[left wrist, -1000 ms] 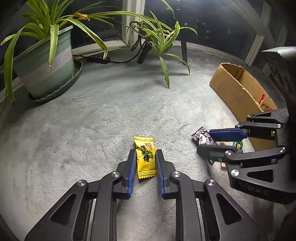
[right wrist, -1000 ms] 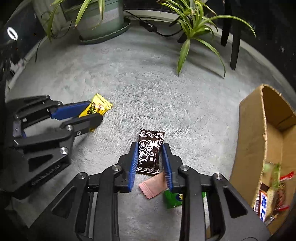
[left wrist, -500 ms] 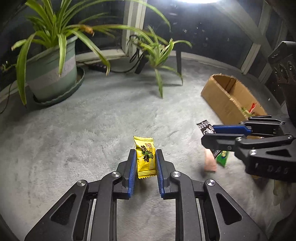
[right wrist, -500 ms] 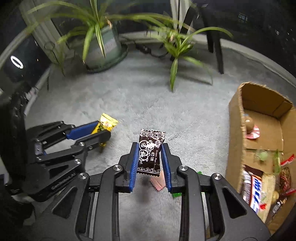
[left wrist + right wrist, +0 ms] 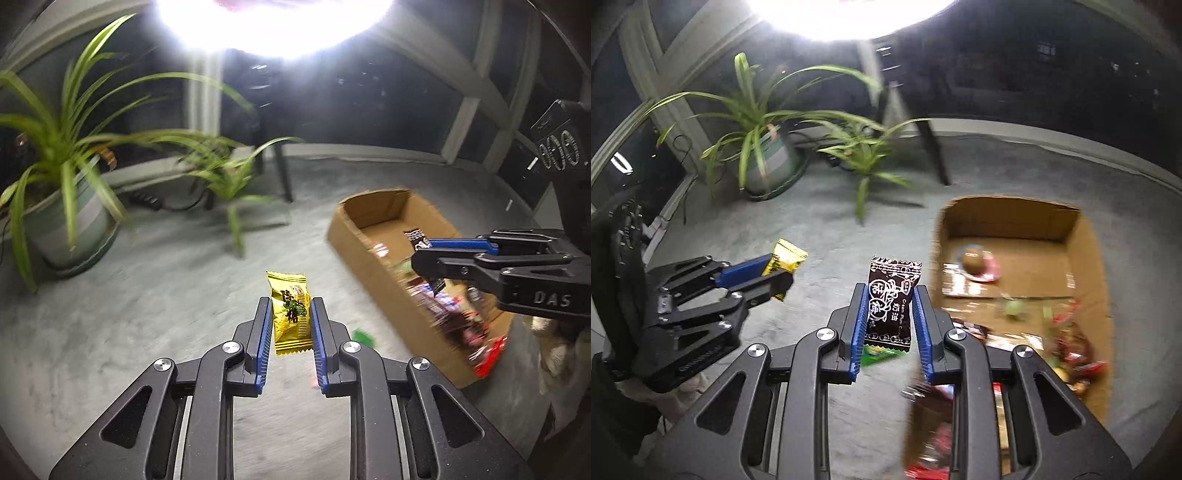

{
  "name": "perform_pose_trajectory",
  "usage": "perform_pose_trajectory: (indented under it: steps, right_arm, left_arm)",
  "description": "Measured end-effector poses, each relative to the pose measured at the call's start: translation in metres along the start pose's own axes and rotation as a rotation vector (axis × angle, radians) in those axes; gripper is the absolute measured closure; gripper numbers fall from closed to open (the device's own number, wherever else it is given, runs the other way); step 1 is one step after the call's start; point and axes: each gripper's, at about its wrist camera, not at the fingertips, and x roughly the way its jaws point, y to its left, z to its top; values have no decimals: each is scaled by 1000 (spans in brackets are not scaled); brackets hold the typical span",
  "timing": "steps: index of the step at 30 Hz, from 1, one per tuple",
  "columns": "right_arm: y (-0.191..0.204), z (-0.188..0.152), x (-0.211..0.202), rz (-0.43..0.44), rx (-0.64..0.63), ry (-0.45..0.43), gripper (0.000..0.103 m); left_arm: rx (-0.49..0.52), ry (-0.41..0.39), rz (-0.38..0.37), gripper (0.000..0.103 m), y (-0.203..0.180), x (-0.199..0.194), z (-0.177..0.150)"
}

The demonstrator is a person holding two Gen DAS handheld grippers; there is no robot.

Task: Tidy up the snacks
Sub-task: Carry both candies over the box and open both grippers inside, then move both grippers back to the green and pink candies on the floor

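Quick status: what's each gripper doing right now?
Left gripper: shut on the yellow candy packet.
Right gripper: shut on the dark brown candy packet.

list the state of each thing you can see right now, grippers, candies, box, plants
left gripper: shut on the yellow candy, off the carpet
right gripper: shut on the dark candy, off the carpet
cardboard box: open-topped, partly filled with snacks
green packet: loose on the carpet
potted plant: upright in its saucer
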Motion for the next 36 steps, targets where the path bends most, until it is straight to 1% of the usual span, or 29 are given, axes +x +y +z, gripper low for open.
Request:
perform_pose_trajectory:
  steps: [9, 14, 20, 25, 28, 30, 31, 32, 36]
  right_arm:
    - [-67, -17, -28, -62, 77, -10, 78]
    - [-90, -27, -34, -70, 115, -3, 78]
    - [-106, -38, -36, -59, 143, 12, 77]
    - [-111, -42, -38, -55, 145, 12, 77]
    - [-112, -43, -39, -55, 143, 10, 77]
    - [-112, -43, -41, -62, 145, 7, 61]
    - [-113, -44, -43, -63, 148, -1, 46]
    - [-113, -45, -45, -62, 149, -11, 42]
    - [-112, -46, -51, -53, 157, -30, 42]
  left_arm:
    - [66, -18, -72, 84, -61, 10, 24]
    - [88, -13, -109, 84, -91, 21, 27]
    - [104, 9, -135, 84, -115, 35, 29]
    - [102, 26, -150, 84, -124, 41, 31]
    - [107, 28, -144, 84, -130, 42, 31]
    - [106, 33, -144, 76, -132, 44, 32]
    - [105, 30, -138, 70, -132, 44, 32]
    - [101, 24, -136, 70, -132, 42, 31]
    - [92, 22, -132, 70, -126, 39, 29]
